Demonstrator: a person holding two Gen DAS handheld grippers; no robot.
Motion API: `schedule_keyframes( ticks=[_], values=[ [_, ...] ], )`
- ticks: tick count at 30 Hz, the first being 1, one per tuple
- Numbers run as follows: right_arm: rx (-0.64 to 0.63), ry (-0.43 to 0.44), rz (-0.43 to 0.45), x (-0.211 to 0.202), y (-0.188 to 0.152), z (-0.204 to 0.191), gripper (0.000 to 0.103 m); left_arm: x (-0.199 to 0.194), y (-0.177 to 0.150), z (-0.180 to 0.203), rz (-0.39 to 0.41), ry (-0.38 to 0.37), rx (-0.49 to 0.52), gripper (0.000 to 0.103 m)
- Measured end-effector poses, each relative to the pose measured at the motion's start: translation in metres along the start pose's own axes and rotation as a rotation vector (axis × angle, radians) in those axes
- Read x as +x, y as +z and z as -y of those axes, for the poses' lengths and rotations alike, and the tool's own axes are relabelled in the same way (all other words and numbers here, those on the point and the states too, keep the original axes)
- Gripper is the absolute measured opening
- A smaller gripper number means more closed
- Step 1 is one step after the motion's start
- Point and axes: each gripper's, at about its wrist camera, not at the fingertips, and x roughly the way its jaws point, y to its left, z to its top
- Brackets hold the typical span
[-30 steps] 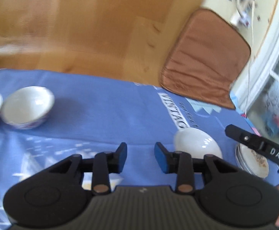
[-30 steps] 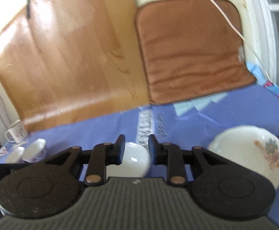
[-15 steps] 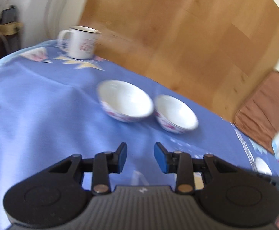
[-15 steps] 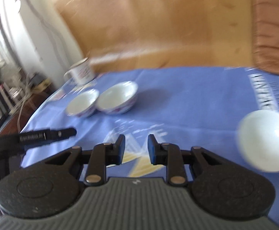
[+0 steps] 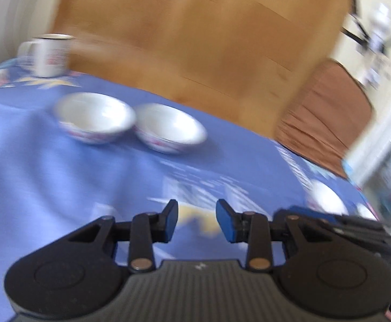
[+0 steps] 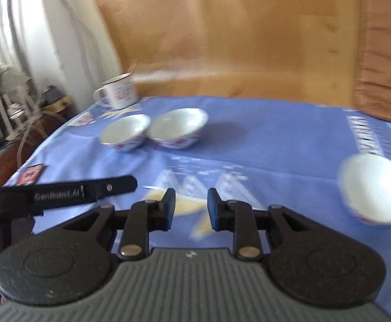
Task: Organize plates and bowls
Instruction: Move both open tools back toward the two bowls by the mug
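Two white bowls with red patterns stand side by side on the blue tablecloth [image 5: 34, 177]: the left bowl [image 5: 94, 120] [image 6: 125, 132] and the right bowl [image 5: 170, 130] [image 6: 179, 127]. A third white bowl [image 6: 374, 189] [image 5: 327, 197] sits alone, far to the right. My left gripper [image 5: 196, 220] hovers over the cloth short of the pair, open and holding nothing. My right gripper [image 6: 191, 206] hovers beside it, also open with nothing between its pads. Each wrist view catches the other gripper's finger at its edge.
A white enamel mug [image 5: 51, 55] [image 6: 119, 94] stands at the cloth's far left corner. A small red card [image 6: 31, 174] lies near the left edge. Behind the table are a wooden panel [image 5: 195, 40] and a brown cushion [image 5: 327, 123]. Clutter and cables fill the left wall area.
Both views have swung left, away from the flowered plate, onto the two bowls and the mug. The grippers now sit close together. Neither jaw gap has changed.
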Motion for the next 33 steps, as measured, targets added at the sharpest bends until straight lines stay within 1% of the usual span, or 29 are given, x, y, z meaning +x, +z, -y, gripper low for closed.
schedule_keyframes(
  ticks=[2, 5, 6, 9, 11, 14, 17, 21, 26, 33],
  values=[
    [0.022, -0.06, 0.026, -0.02, -0.007, 0.014, 0.029, 0.009, -0.006, 0.026, -0.031, -0.042, 0.056, 0.032],
    [0.082, -0.161, 0.066, -0.051, -0.018, 0.04, 0.03, 0.024, -0.014, 0.064, -0.066, -0.068, 0.149, 0.033],
    [0.106, -0.184, 0.074, -0.06, -0.023, 0.048, 0.03, 0.027, -0.017, 0.075, -0.073, -0.071, 0.177, 0.034],
    [0.166, -0.235, 0.095, -0.081, -0.034, 0.067, 0.03, 0.033, -0.026, 0.106, -0.081, -0.059, 0.255, 0.043],
    [0.188, -0.257, 0.111, -0.089, -0.041, 0.073, 0.03, 0.036, -0.03, 0.119, -0.084, -0.047, 0.287, 0.044],
    [0.216, -0.249, 0.117, -0.093, -0.048, 0.08, 0.03, 0.036, -0.036, 0.134, -0.097, -0.033, 0.315, 0.044],
    [0.226, -0.225, 0.118, -0.094, -0.052, 0.085, 0.03, 0.038, -0.041, 0.14, -0.101, 0.002, 0.337, 0.045],
    [0.249, -0.202, 0.12, -0.098, -0.056, 0.092, 0.03, 0.04, -0.041, 0.147, -0.104, 0.039, 0.343, 0.048],
    [0.288, -0.189, 0.123, -0.102, -0.06, 0.104, 0.03, 0.044, -0.041, 0.152, -0.111, 0.056, 0.356, 0.048],
    [0.311, -0.185, 0.135, -0.105, -0.063, 0.11, 0.03, 0.047, -0.044, 0.16, -0.122, 0.07, 0.377, 0.05]
  ],
)
